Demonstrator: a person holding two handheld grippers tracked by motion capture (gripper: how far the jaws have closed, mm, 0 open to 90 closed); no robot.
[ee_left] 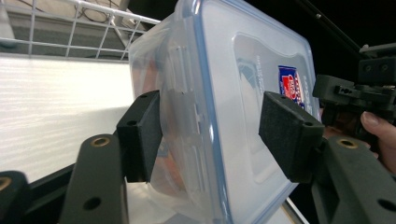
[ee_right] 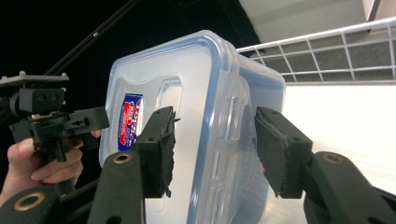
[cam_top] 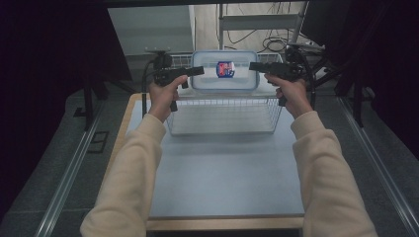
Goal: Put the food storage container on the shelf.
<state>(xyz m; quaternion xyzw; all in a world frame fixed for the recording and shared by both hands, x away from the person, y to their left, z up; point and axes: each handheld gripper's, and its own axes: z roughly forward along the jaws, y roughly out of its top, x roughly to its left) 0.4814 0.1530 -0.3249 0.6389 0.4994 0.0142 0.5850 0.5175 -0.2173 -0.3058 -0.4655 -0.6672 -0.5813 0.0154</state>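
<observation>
Table [cam_top: 222, 168]: I saw a pale grey top with a wooden edge, bare in front of me.
Wire basket [cam_top: 225, 118]: it sat at the table's far end.
Container [cam_top: 225, 70]: clear plastic box with a blue-rimmed lid and a red-and-blue label, standing on edge above the basket, between my two grippers.
Left gripper [ee_left: 212, 135]: jaws parted around the container's latch edge, one pad touching, the other clear.
Right gripper [ee_right: 212, 149]: jaws apart, straddling the opposite edge, pads not pressing.

Dim, dark-edged surroundings; table surface glares white (gripper views), foreground slightly soft.
</observation>
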